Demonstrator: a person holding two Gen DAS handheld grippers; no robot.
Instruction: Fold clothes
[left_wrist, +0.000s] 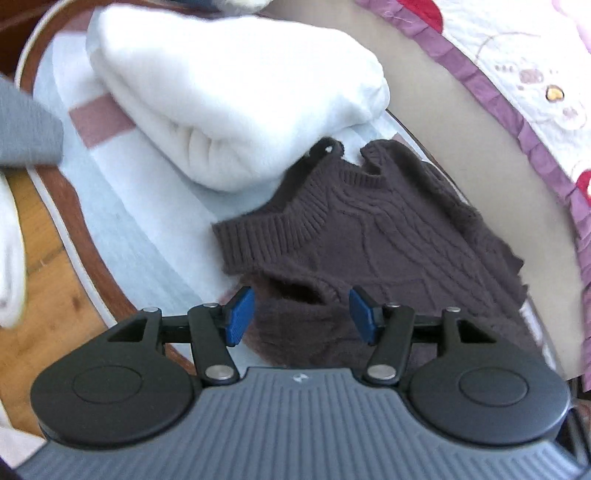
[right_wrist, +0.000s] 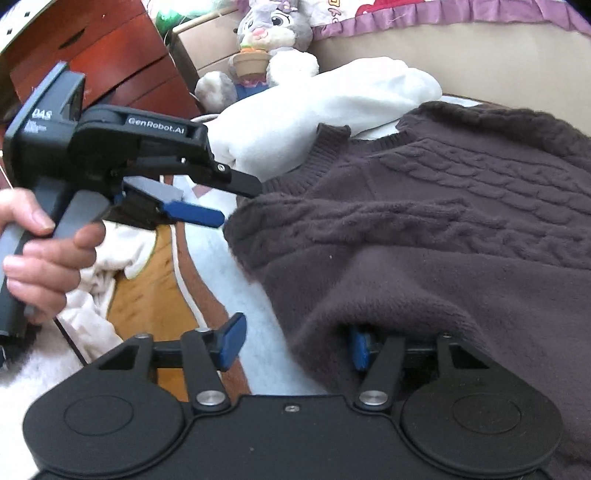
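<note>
left gripper (left_wrist: 301, 314): jaws spread wide, blue pads facing each other | right gripper (right_wrist: 295, 345): jaws spread wide, its right finger (right_wrist: 359, 349) partly hidden | left hand (right_wrist: 40, 251): at 9 o'clock in the right wrist view, wrapped around its gripper's handle

The left wrist camera is sitting just behind the left gripper (left_wrist: 301, 317), looking forward and down along its two fingers from close above the brown sweater (left_wrist: 369, 236), with the white folded garment (left_wrist: 229, 96) lying beyond it and a quilt's purple ruffle (left_wrist: 517, 122) curving along the right edge. The right wrist camera is riding behind the right gripper (right_wrist: 295, 343), facing low across the same sweater (right_wrist: 443, 229) from very near, and it is catching the left gripper (right_wrist: 236, 203) and the hand (right_wrist: 44, 251) holding it at left. Both views are sharing the sweater, the white garment (right_wrist: 314, 110) and the pale mat (left_wrist: 147, 221) beneath
</note>
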